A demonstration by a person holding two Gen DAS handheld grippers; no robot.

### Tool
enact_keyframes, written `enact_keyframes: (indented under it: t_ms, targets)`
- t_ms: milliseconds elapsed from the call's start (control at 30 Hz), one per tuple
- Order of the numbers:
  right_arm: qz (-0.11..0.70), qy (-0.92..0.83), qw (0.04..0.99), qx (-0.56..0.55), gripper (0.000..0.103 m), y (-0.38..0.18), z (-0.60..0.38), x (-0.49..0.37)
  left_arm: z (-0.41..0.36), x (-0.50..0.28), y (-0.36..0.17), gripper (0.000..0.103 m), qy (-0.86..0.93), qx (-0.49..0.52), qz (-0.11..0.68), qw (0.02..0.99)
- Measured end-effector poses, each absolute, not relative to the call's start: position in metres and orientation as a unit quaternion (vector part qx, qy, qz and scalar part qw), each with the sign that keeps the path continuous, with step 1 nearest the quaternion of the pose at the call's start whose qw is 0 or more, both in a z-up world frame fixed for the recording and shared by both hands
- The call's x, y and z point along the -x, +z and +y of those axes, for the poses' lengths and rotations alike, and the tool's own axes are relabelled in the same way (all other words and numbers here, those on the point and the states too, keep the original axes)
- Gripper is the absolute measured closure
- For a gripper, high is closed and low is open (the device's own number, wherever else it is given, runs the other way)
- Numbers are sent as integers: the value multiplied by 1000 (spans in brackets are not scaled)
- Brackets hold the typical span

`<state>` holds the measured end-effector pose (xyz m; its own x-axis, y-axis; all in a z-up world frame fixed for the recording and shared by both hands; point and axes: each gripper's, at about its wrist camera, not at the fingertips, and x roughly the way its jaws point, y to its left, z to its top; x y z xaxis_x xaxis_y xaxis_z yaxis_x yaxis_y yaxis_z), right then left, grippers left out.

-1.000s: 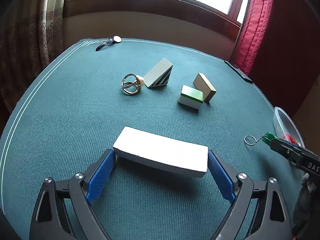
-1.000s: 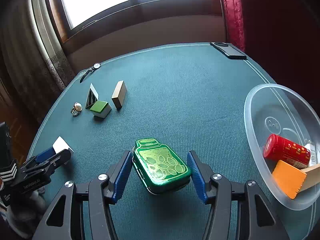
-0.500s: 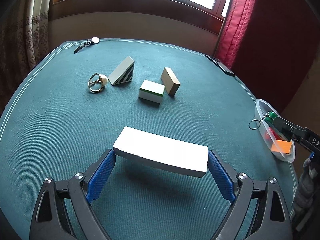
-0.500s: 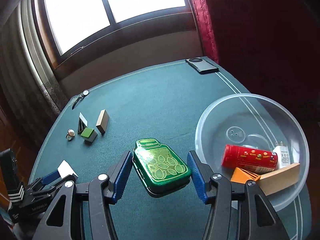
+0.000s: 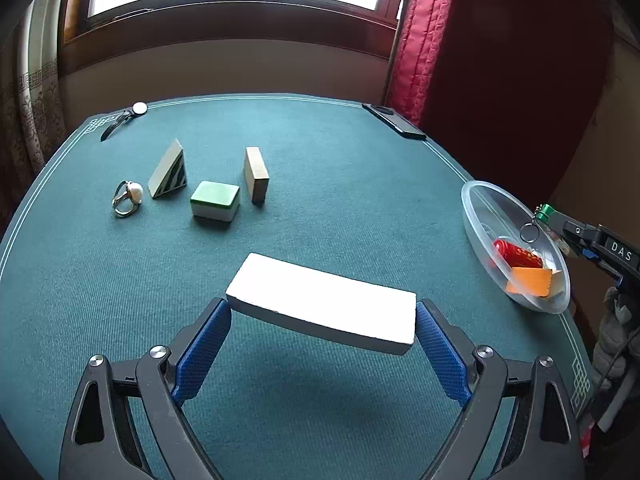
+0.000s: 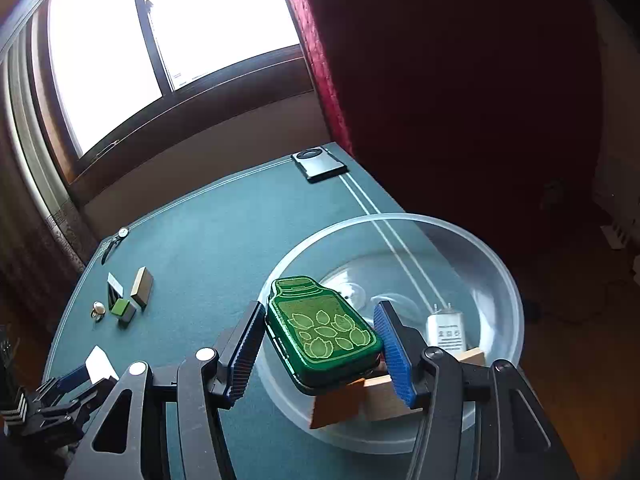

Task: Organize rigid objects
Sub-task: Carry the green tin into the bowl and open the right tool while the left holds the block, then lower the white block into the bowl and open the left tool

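My left gripper (image 5: 322, 322) is shut on a flat white block (image 5: 322, 301) and holds it above the green felt table (image 5: 340, 184). My right gripper (image 6: 320, 344) is shut on a green jar-shaped tin (image 6: 320, 330) and holds it over the clear plastic bowl (image 6: 496, 272) at the table's right edge. The bowl (image 5: 476, 216) holds a red can (image 5: 516, 254), an orange wedge (image 5: 528, 282) and a white charger (image 6: 446, 330). The tin's keyring (image 5: 529, 233) hangs over the bowl in the left wrist view.
On the far left of the table lie a pearl ring (image 5: 128, 198), a striped wedge (image 5: 168, 170), a green-topped block (image 5: 215, 201) and a tan wooden block (image 5: 255, 174). A watch (image 5: 124, 118) and a black phone (image 5: 394, 121) lie at the far edge.
My right gripper has carried the green tin to the right until it hangs over the bowl. My left gripper has swung right with the white block, still held.
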<state>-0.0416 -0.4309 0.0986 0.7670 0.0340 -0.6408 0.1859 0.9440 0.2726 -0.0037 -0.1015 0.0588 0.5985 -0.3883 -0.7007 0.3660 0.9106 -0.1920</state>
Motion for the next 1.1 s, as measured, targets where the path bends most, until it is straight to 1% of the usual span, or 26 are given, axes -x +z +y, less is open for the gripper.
enact_keyframes:
  t_ms: [100,133,167,200,233,667,1100]
  targets:
    - [333,-57,927,-165,43,97,-446,42,-116,6,62,11,-222,5,394,892]
    - [330,-63,927,-167,40,96,-451,42,-121,7,63,11,-225,2,394,891]
    - [327,-69,927,-170,36,94,-456,42,-127,8,64,11,-229,-1,394,890]
    - [323,-75,927,-175,25,93,-461,44,-131,9,64,11,-233,-4,393,889]
    - [319,-82,927,-179,21,92,-466,46,-135,10,65,11,-236,-8,393,889]
    - [334,-111,918,-181,21,67,-494,75,-182,5,75,11,-275,-42,389,878]
    - [314,-114,924,-188,21,67,-499,94,-256,-7,85,11,-321,-70,379,865]
